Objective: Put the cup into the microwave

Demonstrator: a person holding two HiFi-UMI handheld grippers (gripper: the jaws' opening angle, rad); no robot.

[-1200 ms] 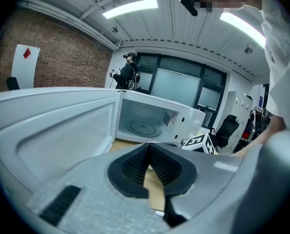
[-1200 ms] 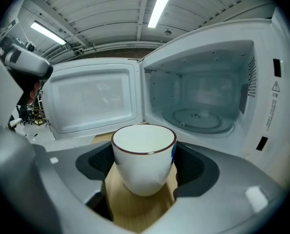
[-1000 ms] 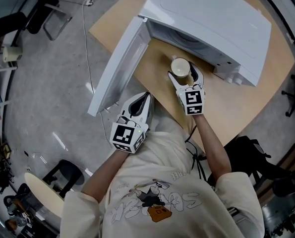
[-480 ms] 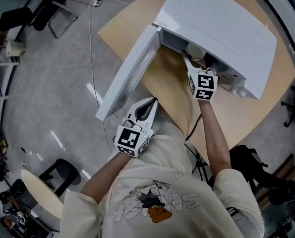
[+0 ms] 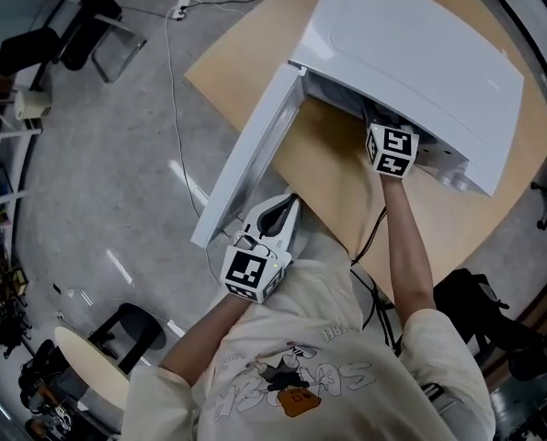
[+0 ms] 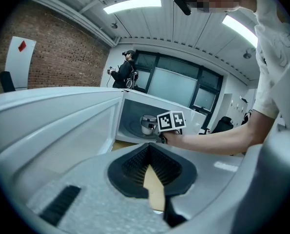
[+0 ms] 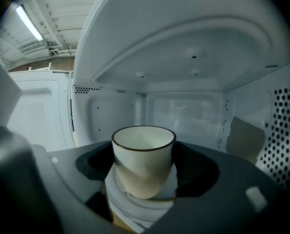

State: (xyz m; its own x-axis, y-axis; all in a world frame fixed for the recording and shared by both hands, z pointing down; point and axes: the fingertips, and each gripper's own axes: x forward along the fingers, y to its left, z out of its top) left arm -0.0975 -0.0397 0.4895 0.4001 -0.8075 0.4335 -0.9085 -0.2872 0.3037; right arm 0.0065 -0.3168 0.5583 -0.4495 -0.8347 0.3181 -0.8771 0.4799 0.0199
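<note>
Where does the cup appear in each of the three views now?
Right gripper view: cup at centre, between the right gripper's jaws.
Left gripper view: small, at centre, inside the microwave, beside the marker cube.
Head view: not visible, hidden under the microwave's top.
Shared landmark: the open door, left of the cavity everywhere.

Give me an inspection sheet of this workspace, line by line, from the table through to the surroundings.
Surface: wooden table, microwave standing on it.
Job's things: white cup upright inside the microwave cavity; door open wide.
Clutter: nothing seen.
Tools: right tool shut on the cup inside the cavity; left tool shut, empty, near the door's outer edge.
Cables: light cable across the floor; dark cable beside the right forearm.
Surroundings: grey floor, black chair, brick wall, another person far off.
</note>
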